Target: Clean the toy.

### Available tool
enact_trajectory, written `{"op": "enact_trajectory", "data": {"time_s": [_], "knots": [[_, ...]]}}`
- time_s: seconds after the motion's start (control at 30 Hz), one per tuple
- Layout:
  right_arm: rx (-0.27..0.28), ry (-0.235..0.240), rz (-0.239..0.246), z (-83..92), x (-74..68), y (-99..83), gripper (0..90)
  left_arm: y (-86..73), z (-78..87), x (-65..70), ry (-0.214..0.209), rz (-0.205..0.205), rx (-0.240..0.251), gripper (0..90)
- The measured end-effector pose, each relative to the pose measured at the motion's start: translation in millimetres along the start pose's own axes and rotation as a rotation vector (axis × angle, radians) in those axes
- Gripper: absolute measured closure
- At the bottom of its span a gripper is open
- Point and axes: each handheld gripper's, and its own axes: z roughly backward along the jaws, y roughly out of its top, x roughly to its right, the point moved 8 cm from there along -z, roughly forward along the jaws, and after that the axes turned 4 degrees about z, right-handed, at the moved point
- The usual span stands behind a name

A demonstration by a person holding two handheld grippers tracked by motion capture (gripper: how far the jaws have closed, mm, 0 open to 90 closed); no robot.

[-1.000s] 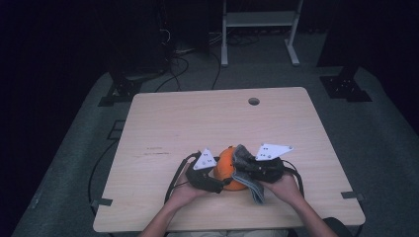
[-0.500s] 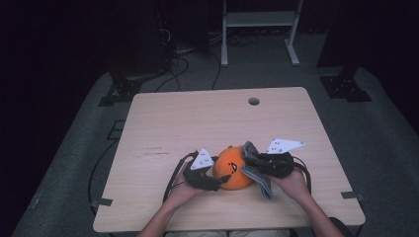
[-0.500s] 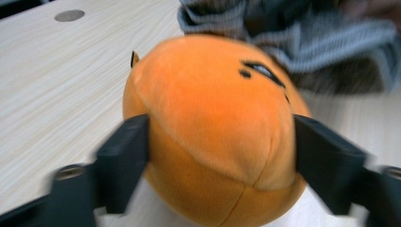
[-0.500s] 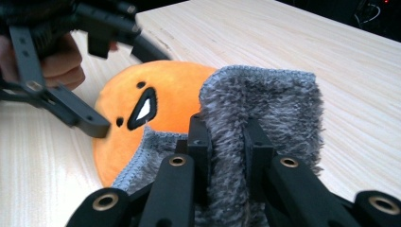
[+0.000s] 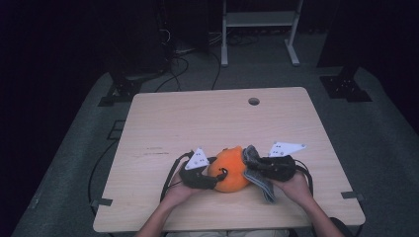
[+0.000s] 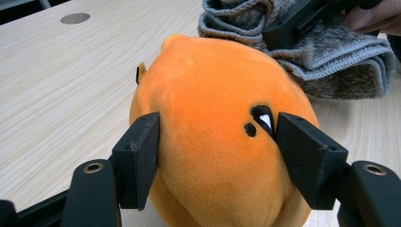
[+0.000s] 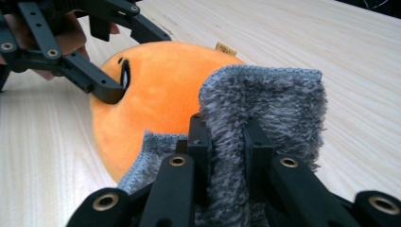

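The orange plush toy (image 6: 217,137) sits on the table (image 5: 197,118) near the person's edge, and the risk is that it squirms away — it is round and soft, so a squeeze low on its flanks could make it bulge and pop out as the grey cloth (image 7: 265,109) rubs against it. The left gripper (image 6: 217,161) has just been closing and its jaws now press into the toy's two sides, one beside the black eye mark. The right gripper (image 7: 226,142) is clamped tight on a fold of the cloth, which stands up against the toy's far side; a hard push from there could roll the toy out of the other grip, or drag the cloth loose. In the high view both forearms come in low from the near edge, the left hand (image 5: 179,190) and right hand (image 5: 296,186) angled inward — the two tools face each other across the toy.
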Motion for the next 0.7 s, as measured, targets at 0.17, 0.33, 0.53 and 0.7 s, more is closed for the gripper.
{"op": "enact_trajectory", "data": {"time_s": [0.17,0.33,0.53,0.7], "knots": [[0.031,0.033,0.021,-4.2,-14.4,7.0,76.9,10.3,-0.2,-0.7,-0.009,0.059,0.021,17.7],[0.029,0.041,0.024,-4.3,-14.1,8.2,76.9,3.2,0.0,-2.3,0.005,0.024,0.011,31.4],[0.004,0.016,-0.025,0.1,1.3,-0.7,76.9,1.2,1.0,-2.2,0.004,0.008,0.009,32.7],[0.050,0.040,0.000,-1.1,-9.6,12.1,76.8,0.1,-0.1,0.0,0.003,-0.004,0.011,34.5]]}}
